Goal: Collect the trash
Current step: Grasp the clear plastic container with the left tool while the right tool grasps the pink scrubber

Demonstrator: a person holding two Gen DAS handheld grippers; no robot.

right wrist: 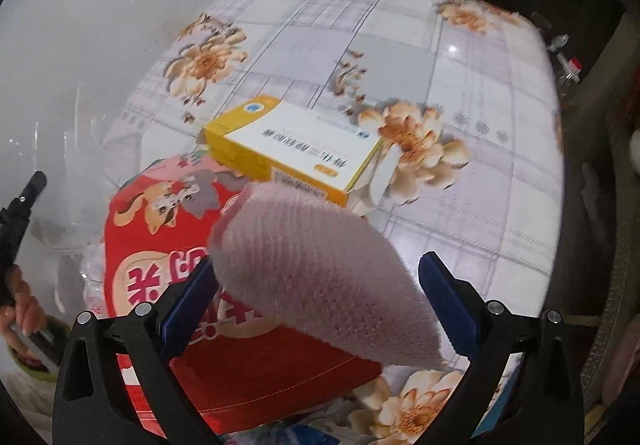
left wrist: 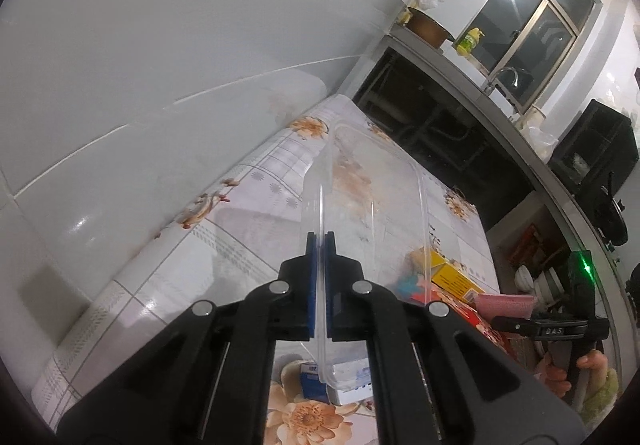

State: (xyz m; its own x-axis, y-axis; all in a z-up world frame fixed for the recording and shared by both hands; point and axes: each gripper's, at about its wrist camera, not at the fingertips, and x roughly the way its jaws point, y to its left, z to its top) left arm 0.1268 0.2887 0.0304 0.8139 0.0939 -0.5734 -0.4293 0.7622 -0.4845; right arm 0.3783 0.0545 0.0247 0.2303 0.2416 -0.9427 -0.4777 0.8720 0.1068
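Note:
My left gripper (left wrist: pixel 321 241) is shut on the rim of a clear plastic container (left wrist: pixel 372 181) and holds it tilted above the flowered table (left wrist: pixel 240 205). My right gripper (right wrist: pixel 318 277) is open, and a pink textured cloth (right wrist: pixel 320 273) lies between its jaws; I cannot tell whether the pads touch it. Under the cloth lie a red snack bag (right wrist: pixel 160 245) and a yellow and white medicine box (right wrist: pixel 296 145). The box (left wrist: pixel 452 277), the red bag (left wrist: pixel 472 319) and the pink cloth (left wrist: pixel 506 305) also show in the left wrist view, beside the right gripper's handle (left wrist: pixel 560 329).
A small blue and white carton (left wrist: pixel 316 385) lies on the table under the left gripper. A grey wall (left wrist: pixel 160 65) runs along the table's left. A steel counter with sink (left wrist: pixel 500 85), pot and bottle stands behind. A small bottle (right wrist: pixel 570 69) stands past the table's right edge.

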